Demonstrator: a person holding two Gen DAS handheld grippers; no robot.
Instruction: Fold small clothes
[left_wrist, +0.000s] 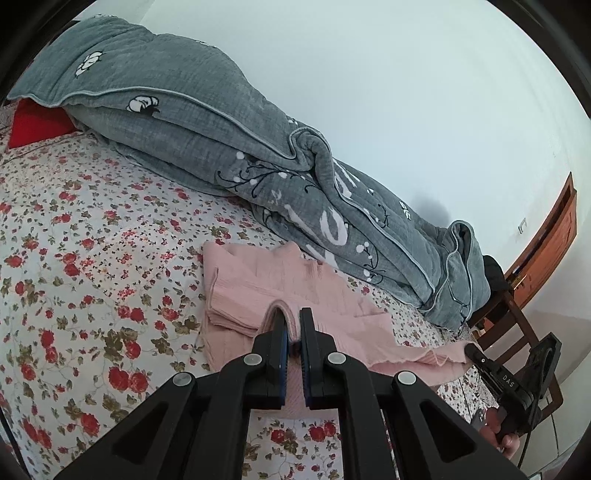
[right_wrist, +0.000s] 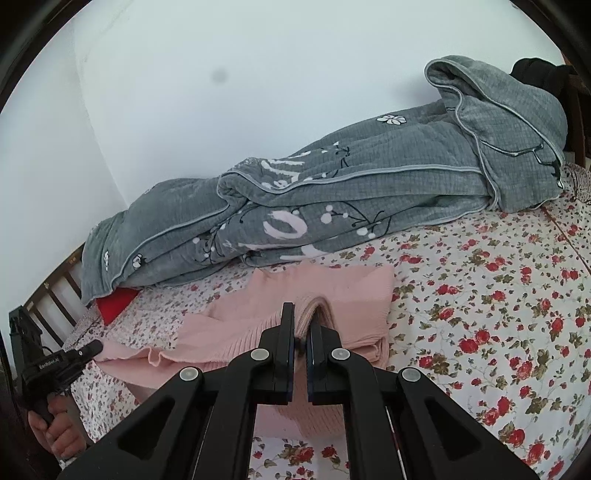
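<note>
Pink garment (left_wrist: 295, 295) lay at lower centre on the floral bed (left_wrist: 92, 240), below the grey quilt (left_wrist: 221, 147); left tongs (left_wrist: 293, 325) were clamped on its fold. Right wrist view: right tongs (right_wrist: 302, 325) likewise gripped a fold at centre.

A bed fills the lower part of both views, covered by a white sheet (left_wrist: 92, 236) printed with red flowers. Along its far edge lies a rolled grey quilt (left_wrist: 207, 122) against a plain white wall (left_wrist: 388, 92). A red cushion (left_wrist: 37, 125) peeks from under the quilt at the upper left of the left view. A brown wooden door (left_wrist: 554, 236) and a dark wooden chair (left_wrist: 517, 325) stand at the right. Dark wooden slats (right_wrist: 55, 291) show at the left of the right view. The light is soft and even.
</note>
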